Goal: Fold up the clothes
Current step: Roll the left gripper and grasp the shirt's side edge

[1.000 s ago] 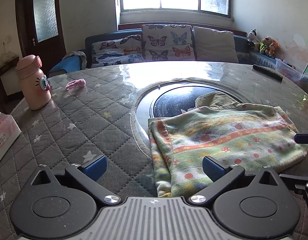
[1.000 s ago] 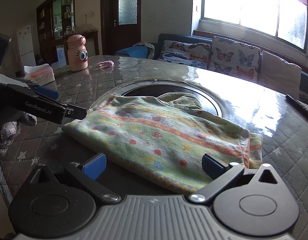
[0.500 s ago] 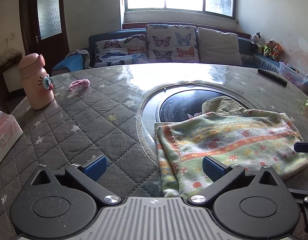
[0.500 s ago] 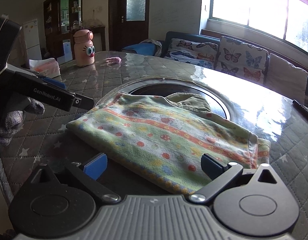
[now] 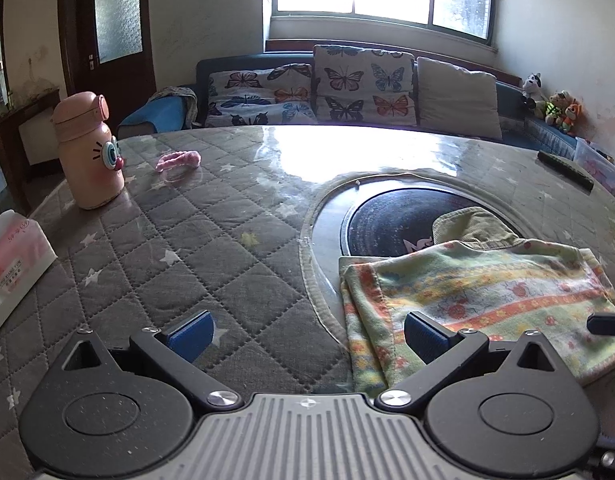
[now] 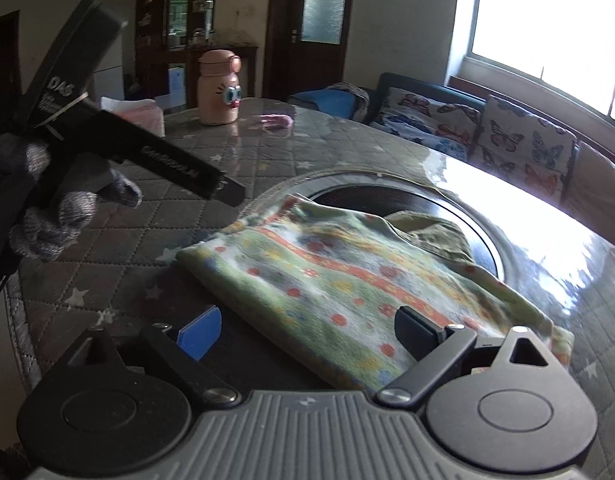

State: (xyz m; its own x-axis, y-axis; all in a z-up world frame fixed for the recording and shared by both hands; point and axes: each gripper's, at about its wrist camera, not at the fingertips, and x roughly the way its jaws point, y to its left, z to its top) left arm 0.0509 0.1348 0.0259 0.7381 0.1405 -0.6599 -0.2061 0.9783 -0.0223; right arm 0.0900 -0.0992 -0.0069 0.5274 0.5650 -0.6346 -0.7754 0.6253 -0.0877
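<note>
The folded garment lies on the round table, partly over the dark circular inset at its centre; compared with 1 second ago it sits farther right and lower in the left wrist view, and the right wrist view has tilted, so the cloth now runs diagonally. It is a soft, terry-like fabric in pale green with orange stripes and red dots, folded into a flat rectangle with layered edges at its near left corner, and an olive collar pokes out at the far side. The left gripper has its 2 blue-padded fingers spread wide, holding nothing, the right pad above the cloth's near edge. The right gripper is likewise spread and empty, low over the cloth. In the right wrist view a grey knitted glove holds the left tool, now raised higher than before. The table is covered in grey quilted, star-printed fabric under a glossy sheet. A pink cartoon-faced bottle and a tissue pack stand well apart at left.
</note>
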